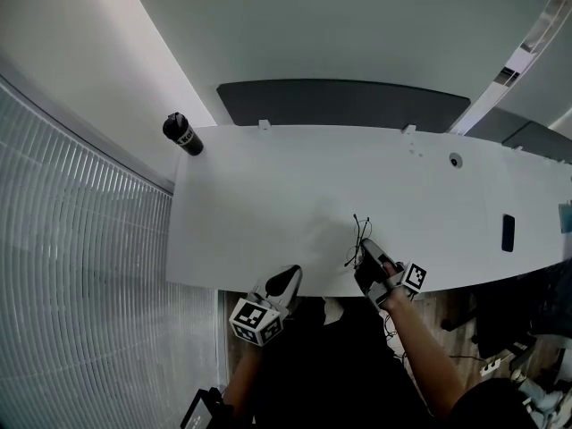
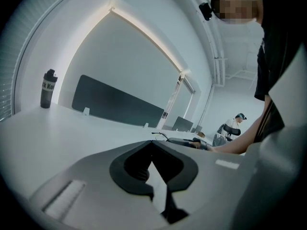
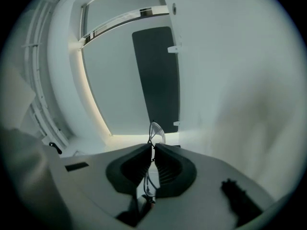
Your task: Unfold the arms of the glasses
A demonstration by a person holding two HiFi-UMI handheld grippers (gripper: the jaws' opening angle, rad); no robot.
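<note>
Two tongs: both were at the near edge of the white surface (image 1: 268, 195).
Left tongs (image 2: 152, 143): jaws were closed together with nothing between them, tips over the surface's near edge.
Glasses (image 3: 156, 132): thin dark frame, clear lenses, held in the right tongs with one lens past the jaw tips.
Right tongs (image 3: 153, 150): rolled onto their side, jaws clamped on the glasses' frame.
Bottle (image 1: 182, 134): dark, at the far left corner, well apart from both tongs.
</note>
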